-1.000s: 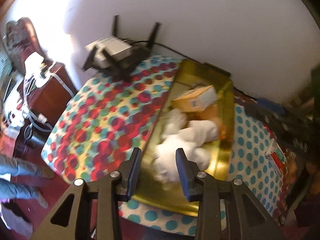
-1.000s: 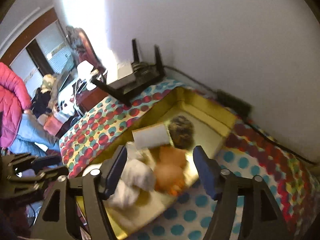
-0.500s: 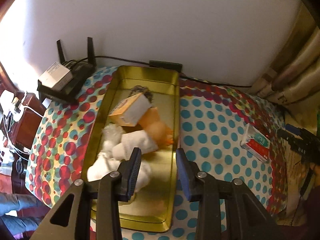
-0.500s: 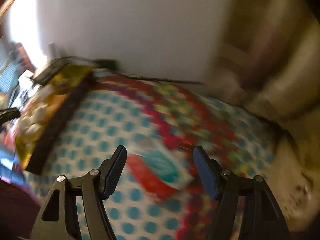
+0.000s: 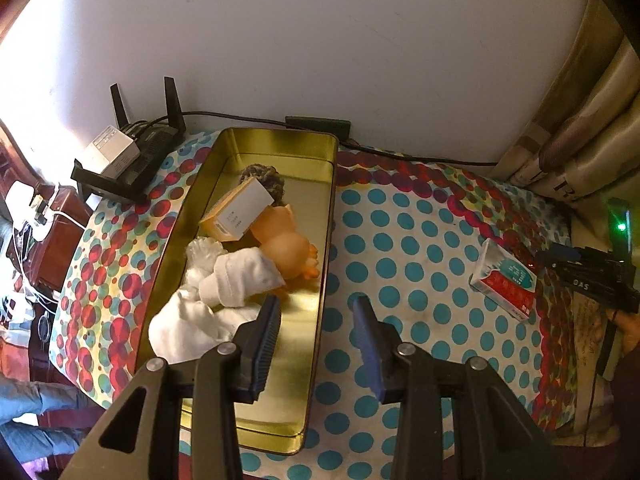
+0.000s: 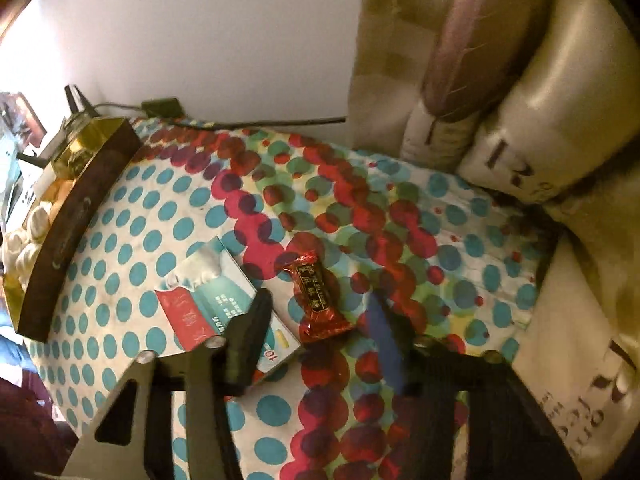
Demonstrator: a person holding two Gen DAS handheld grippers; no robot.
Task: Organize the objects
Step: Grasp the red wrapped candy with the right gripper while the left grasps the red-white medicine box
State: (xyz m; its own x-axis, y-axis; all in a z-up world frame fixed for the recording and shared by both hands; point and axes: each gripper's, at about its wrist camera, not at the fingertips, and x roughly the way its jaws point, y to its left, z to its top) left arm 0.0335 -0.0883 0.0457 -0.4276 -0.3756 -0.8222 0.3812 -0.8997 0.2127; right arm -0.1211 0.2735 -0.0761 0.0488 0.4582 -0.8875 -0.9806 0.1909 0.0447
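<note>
Gold metal tin [image 5: 256, 144] on the dotted tabletop [image 5: 400, 240] in the left wrist view, holding a small cardboard box [image 5: 238, 212], an orange rubber toy [image 5: 286, 246], rolled white socks [image 5: 236, 276] and a dark knitted thing [image 5: 262, 176] at the far end. Left tongs [image 5: 316, 320] above the tin's right wall, opening, nothing between the fingers. Red-and-teal carton [image 5: 504, 280] lying well to the right, with the right tongs' dark frame just beside it. Black router [image 5: 132, 160] against the wall.

Seen from the right wrist: right tongs [image 6: 320, 320] closing over a red foil snack packet [image 6: 318, 296], pads not yet on it. Same carton [image 6: 212, 300] touching the packet's left side, partly under the left finger [image 6: 250, 340]. Curtain [image 6: 500, 80] behind.
</note>
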